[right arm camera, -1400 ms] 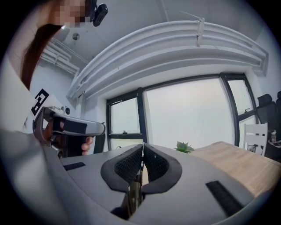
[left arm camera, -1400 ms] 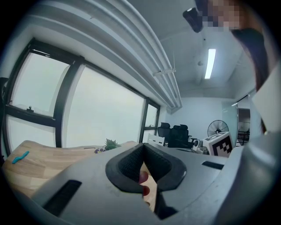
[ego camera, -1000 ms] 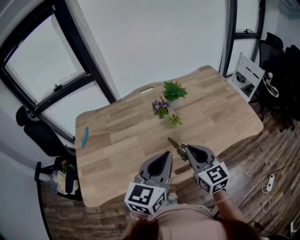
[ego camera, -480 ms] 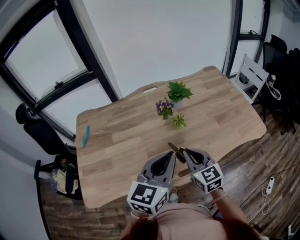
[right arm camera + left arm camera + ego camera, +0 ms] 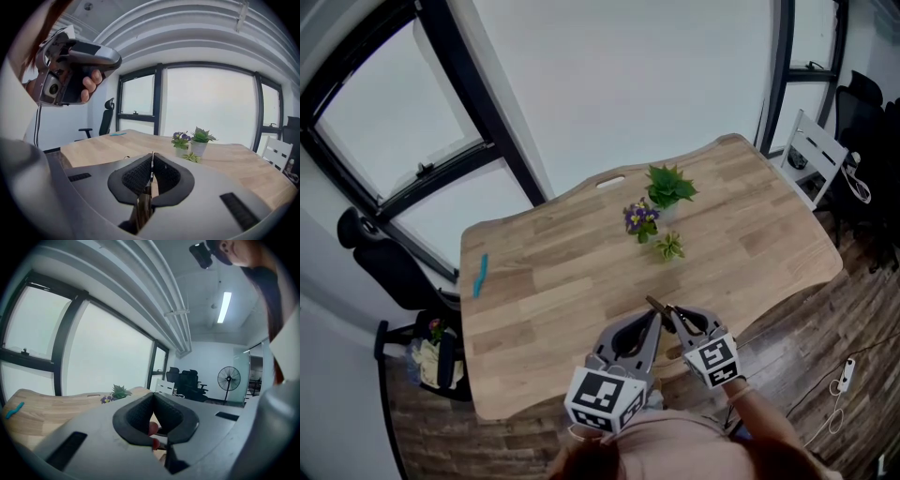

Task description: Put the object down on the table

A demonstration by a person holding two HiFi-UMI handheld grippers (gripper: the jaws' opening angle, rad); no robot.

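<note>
The right hand-held gripper is clamped on a thin, flat, brown-and-dark elongated tool. In the right gripper view the tool shows edge-on between the pads. Its dark tip pokes out ahead of the jaws, over the near edge of the light wooden counter, and it appears clear of the surface. The set-down looks to be in hand. The next move calls for lowering onto bare wood, well short of the small potted plants, then parting the jaws. The left hand-held gripper hovers just beside, its jaws meeting at the tips and gripping nothing.
</note>
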